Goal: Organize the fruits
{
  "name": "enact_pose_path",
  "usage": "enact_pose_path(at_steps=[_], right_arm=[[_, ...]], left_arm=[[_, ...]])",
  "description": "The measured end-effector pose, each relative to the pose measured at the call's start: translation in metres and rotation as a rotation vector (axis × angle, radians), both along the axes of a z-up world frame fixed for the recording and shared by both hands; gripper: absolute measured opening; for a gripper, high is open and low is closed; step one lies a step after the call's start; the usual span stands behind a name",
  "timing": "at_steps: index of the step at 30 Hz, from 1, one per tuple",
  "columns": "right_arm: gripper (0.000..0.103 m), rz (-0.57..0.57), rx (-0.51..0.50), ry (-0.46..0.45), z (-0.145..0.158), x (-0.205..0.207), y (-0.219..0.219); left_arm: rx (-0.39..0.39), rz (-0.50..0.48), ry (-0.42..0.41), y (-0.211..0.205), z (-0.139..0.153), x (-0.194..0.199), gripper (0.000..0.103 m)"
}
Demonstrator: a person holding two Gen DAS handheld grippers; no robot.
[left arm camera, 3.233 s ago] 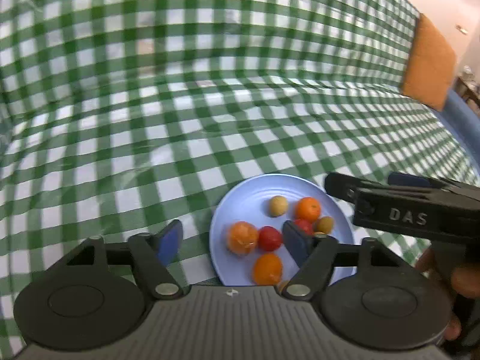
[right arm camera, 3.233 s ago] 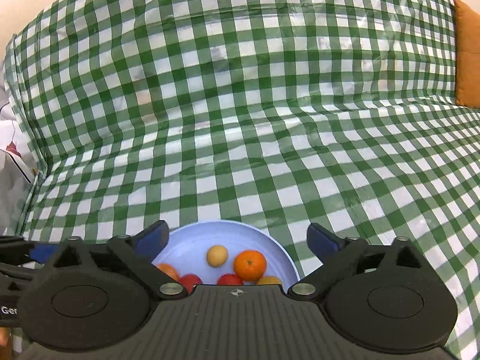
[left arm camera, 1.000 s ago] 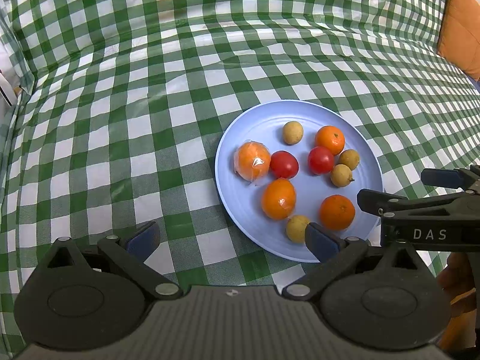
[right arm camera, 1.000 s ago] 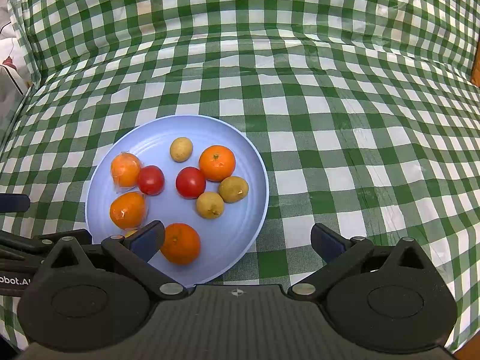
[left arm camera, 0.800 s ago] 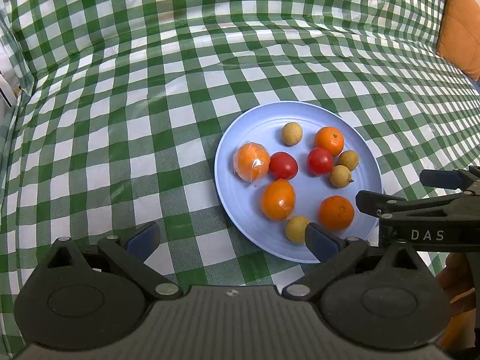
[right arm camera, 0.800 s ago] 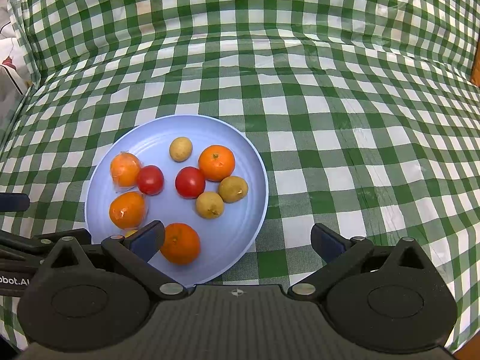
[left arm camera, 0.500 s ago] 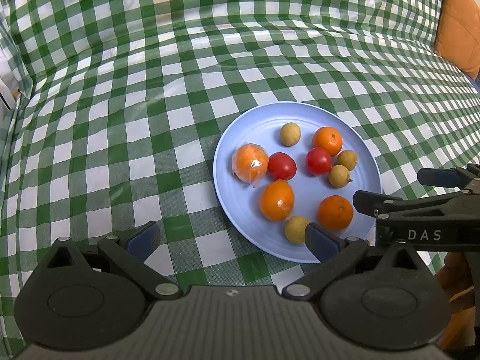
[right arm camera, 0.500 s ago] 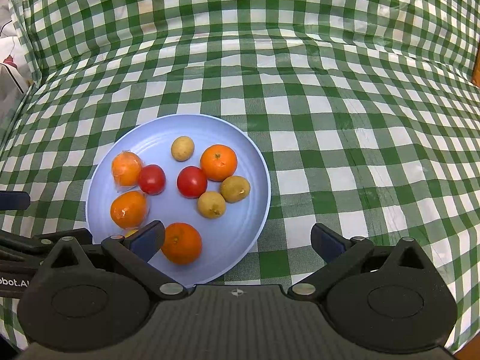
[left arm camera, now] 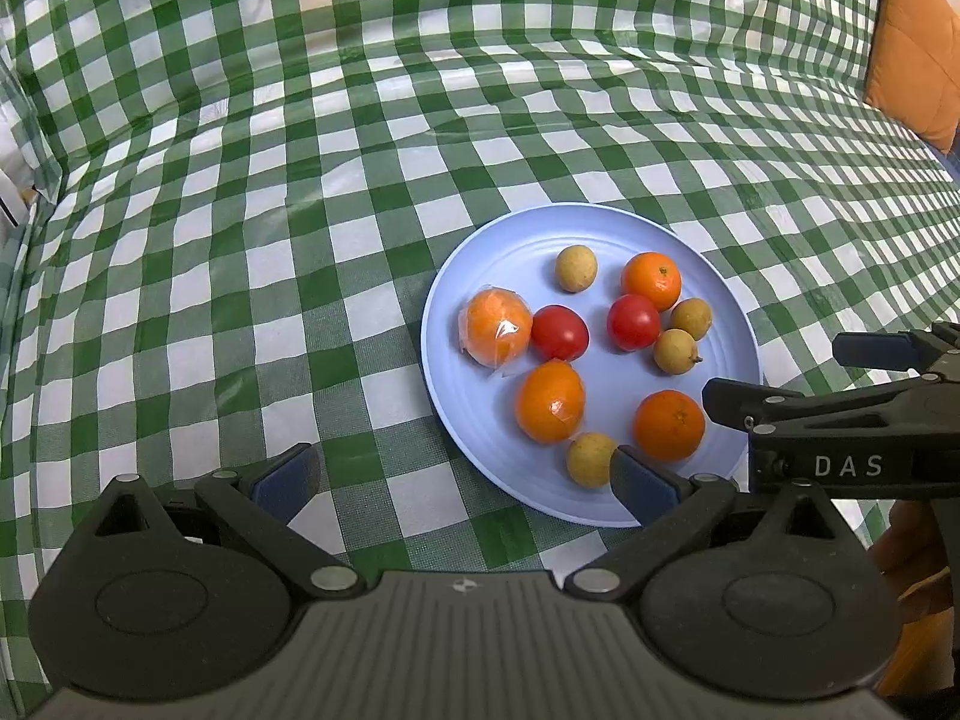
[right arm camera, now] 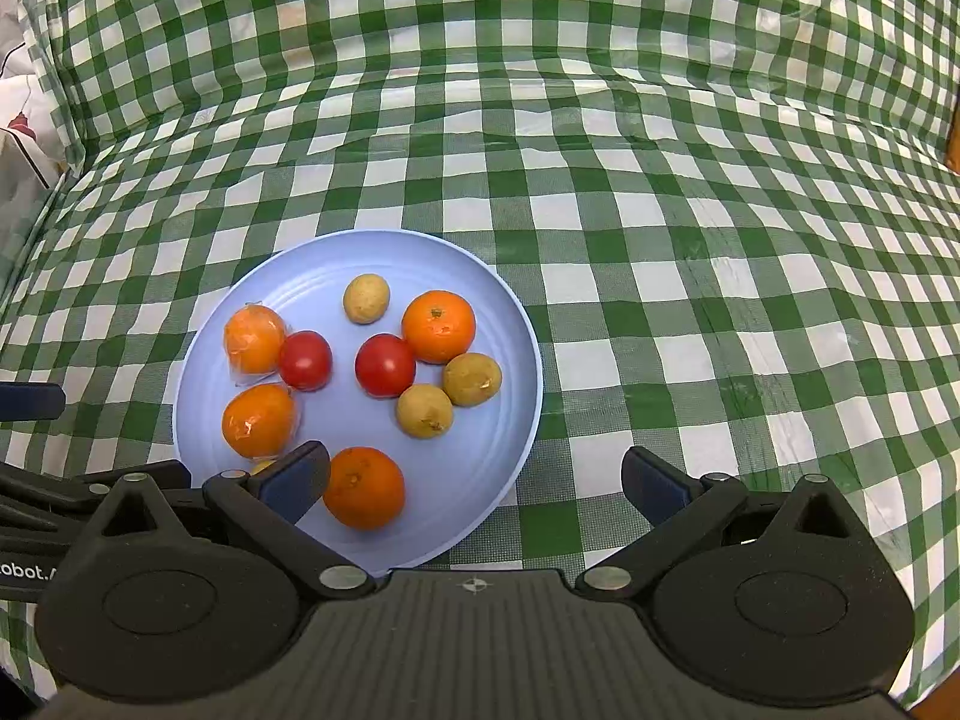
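Both grippers have pulled back above the round pale-blue plate (left arm camera: pixel 729 300) on the checked cloth; left gripper (left arm camera: pixel 462 477) and right gripper (right arm camera: pixel 477 480) gape wide, empty. All nine fruits sit plated, looks basically done.

Both wrist cams look down fwd, close, sharing round pale-blue plate (left arm camera: pixel 447 360) (right arm camera: pixel 528 372) on green-white checked cloth (left arm camera: pixel 240 210) (right arm camera: pixel 720 240); left cam sits left of it, right cam right.
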State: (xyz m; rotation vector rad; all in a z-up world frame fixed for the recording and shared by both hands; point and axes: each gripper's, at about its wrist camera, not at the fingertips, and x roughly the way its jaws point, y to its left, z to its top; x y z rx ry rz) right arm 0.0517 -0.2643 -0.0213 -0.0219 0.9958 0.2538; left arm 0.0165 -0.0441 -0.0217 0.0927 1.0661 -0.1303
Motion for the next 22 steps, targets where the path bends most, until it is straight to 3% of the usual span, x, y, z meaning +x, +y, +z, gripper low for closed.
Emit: enact_pose_path(at_steps=[22], right_arm=[[0.102,-0.029,0.037,-0.031,0.0050,0.0038,-0.0055]], left_arm=[[0.008,-0.018,-0.034,-0.0006,0.0012,0.0019,0.103]])
